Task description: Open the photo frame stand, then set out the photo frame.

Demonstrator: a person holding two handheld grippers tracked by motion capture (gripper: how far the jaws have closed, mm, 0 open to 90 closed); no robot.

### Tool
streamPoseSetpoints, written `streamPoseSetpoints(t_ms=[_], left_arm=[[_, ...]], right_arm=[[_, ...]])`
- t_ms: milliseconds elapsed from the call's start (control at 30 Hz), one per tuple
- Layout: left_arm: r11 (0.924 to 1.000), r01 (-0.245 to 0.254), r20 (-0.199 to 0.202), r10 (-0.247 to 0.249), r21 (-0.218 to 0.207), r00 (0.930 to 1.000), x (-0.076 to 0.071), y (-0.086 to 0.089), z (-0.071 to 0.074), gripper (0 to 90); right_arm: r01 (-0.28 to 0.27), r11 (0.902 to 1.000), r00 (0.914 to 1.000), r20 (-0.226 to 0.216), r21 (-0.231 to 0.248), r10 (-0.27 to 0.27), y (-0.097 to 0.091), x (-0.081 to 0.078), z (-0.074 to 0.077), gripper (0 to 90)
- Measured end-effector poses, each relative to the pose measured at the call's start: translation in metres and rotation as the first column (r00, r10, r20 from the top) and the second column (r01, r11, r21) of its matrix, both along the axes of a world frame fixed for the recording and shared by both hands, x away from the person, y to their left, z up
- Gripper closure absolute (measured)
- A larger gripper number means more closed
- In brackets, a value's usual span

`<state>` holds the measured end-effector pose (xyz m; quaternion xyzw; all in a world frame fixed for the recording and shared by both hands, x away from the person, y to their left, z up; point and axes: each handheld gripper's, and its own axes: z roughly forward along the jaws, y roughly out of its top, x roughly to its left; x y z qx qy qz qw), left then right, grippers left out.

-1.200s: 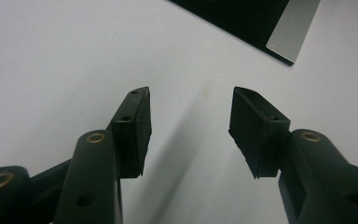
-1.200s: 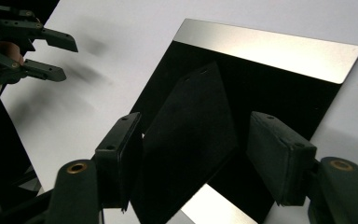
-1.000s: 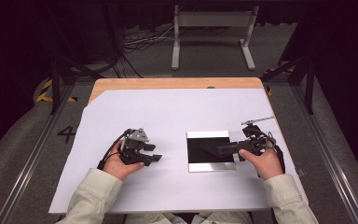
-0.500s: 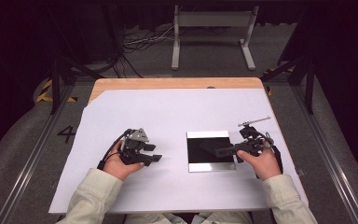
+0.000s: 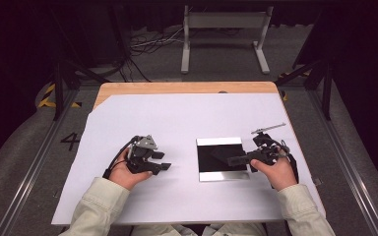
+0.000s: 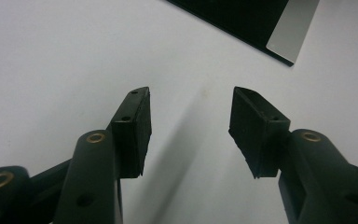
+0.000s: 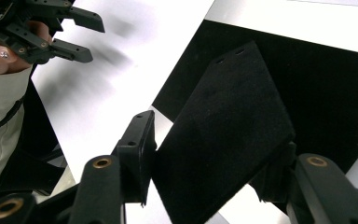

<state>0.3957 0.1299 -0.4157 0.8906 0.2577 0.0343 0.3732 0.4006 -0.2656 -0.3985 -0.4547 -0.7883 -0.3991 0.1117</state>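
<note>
1. Between the jaws of the right gripper [image 7: 205, 158] stands a flat black felt pad [image 7: 223, 140], tilted up on edge. The left jaw's pad touches its near corner and the right jaw sits against its lower right edge, so the jaws, which have just been closing, are clamped on it.
2. Under the pad lies a square tray [image 7: 335, 88] with a black inner face and shiny silver borders. The felt pad's far corner leans out over the black face.
3. In the high view the right gripper [image 5: 236, 158] reaches in from the right over the tray [image 5: 220, 174], held by the person's right hand [image 5: 275, 172] at the tray's right edge.
4. Just beside it on that side a thin metal rod [image 5: 268, 129] sticks up from the gripper.
5. At the left, the left gripper [image 6: 190, 126] has its jaws apart with nothing between them, only bare white table sheet [image 6: 65, 51] below.
6. A corner of the tray [image 6: 289, 32] shows at the top right of the left gripper view, well apart from the jaws.
7. From above, the left gripper [image 5: 165, 164] rests low on the white sheet [image 5: 177, 113] in the left hand [image 5: 128, 172], pointing right toward the tray.
8. The sheet covers a wooden table [image 5: 177, 87], whose far edge stays bare.
9. Both pale sleeves [image 5: 98, 206] come in from the bottom.
</note>
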Motion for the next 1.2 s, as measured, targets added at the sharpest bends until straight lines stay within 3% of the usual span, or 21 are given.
streamPoseSetpoints(t_ms=[733, 1200], left_arm=[[1.0000, -0.001, -0.002, 0.001, 0.000, 1.0000, 0.000, 0.000, -0.001, 49.4], [1.0000, -0.004, -0.006, 0.004, -0.001, 1.0000, 0.000, -0.001, -0.001, 49.2]], right_arm=[[-0.075, 0.9963, 0.9943, 0.072, -0.042, 0.078, 0.006, -0.013, 0.018, 60.9], [-0.108, 0.9940, 0.9902, 0.091, 0.019, 0.106, 0.009, -0.018, 0.025, 74.7]])
